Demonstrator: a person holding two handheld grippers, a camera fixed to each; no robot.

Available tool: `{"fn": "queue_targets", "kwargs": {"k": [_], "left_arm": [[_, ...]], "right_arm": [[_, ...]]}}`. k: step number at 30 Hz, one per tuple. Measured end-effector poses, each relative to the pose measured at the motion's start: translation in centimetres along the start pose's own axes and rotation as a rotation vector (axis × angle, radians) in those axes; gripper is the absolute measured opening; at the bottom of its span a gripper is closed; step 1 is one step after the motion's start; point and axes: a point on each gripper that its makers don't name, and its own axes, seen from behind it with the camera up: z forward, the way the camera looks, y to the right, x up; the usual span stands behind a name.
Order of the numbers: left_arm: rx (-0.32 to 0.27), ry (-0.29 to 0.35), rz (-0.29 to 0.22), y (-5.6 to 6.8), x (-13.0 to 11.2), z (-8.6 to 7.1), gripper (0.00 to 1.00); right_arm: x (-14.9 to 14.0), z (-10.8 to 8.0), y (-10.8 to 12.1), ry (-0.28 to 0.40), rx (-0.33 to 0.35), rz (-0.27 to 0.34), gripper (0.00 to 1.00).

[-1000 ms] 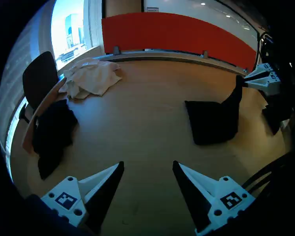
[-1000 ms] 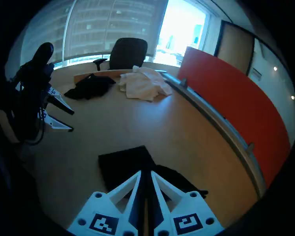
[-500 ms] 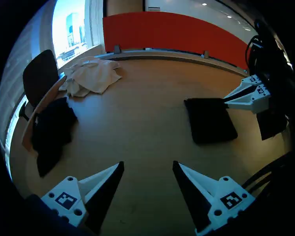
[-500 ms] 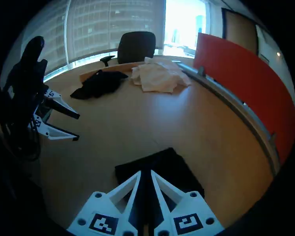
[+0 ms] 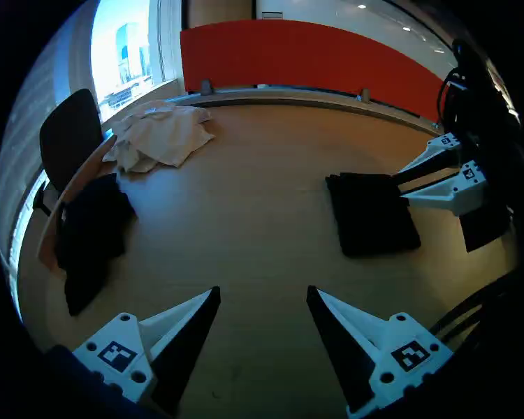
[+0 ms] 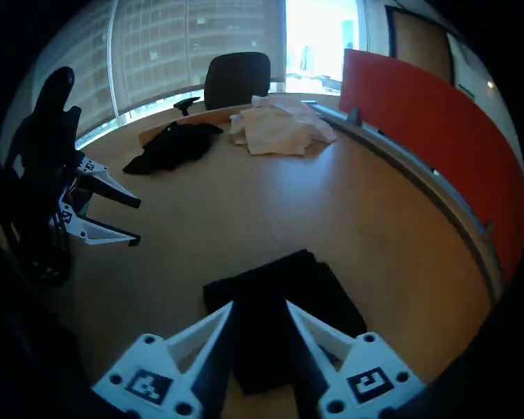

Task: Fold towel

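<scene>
Wooden table (image 5: 262,202), light brown, with curved edge. Lying directly on it:
- black towel (image 5: 370,213), folded flat and roughly rectangular;
- white cloth (image 5: 161,136), crumpled in a heap near the far corner;
- dark cloth (image 5: 91,230), bunched at the table's edge.

All three well apart, bare wood between.

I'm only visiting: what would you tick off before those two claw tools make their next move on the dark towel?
1. The black towel lies folded flat on the table: ok.
2. The right gripper is open above the towel: ok.
3. The left gripper is open, holding nothing: ok.
4. Right gripper touching the towel: cannot tell.
5. The white cloth and black heap lie apart from the towel: ok.
</scene>
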Motion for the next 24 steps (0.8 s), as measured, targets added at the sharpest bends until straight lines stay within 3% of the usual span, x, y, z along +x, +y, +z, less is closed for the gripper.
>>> {"fn": "queue_targets", "kwargs": {"k": [3,12,24], "left_arm": [[0.001,0.001,0.001,0.0,0.1,0.0,0.92],[0.003,0.000,0.004,-0.1,0.1,-0.1,0.92],[0.004,0.000,0.005,-0.1,0.1,-0.1,0.92]], "right_arm": [[-0.3,-0.3,0.1,-0.002,-0.003,0.007,0.69],[-2.0,-0.8,0.1,-0.019,-0.021,0.031,0.69],[-6.7,-1.7,-0.5,-0.068,-0.047,0.097,0.69]]}}
